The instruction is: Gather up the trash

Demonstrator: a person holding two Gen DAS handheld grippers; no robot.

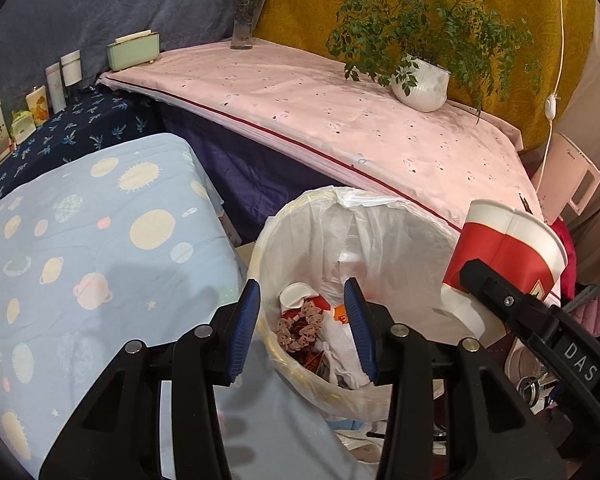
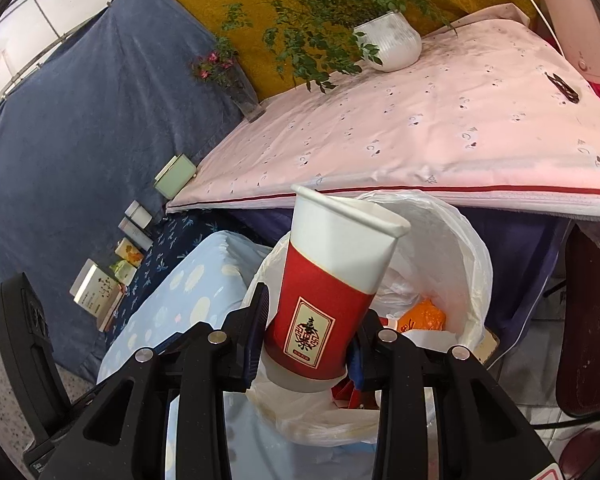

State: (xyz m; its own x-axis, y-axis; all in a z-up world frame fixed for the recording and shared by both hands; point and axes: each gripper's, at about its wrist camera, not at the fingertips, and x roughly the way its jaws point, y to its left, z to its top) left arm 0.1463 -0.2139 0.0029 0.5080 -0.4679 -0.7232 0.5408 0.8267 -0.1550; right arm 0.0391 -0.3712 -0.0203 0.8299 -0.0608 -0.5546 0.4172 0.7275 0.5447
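Observation:
A bin (image 1: 364, 232) lined with a white plastic bag stands on the floor between the covered surfaces, with wrappers and tissue (image 1: 308, 328) inside. My left gripper (image 1: 303, 328) is open and empty just above the bin's near rim. My right gripper (image 2: 312, 328) is shut on a red and white paper cup (image 2: 332, 280), held upright above the bin's rim (image 2: 452, 224). The cup also shows at the right of the left wrist view (image 1: 504, 256), beside the bin.
A light blue planet-print cover (image 1: 80, 264) lies to the left of the bin. A pink-covered table (image 1: 340, 112) behind it holds a potted plant (image 1: 420, 84), a flower vase (image 1: 244, 20) and a green box (image 1: 134, 52). Small boxes (image 1: 56, 84) line the back wall.

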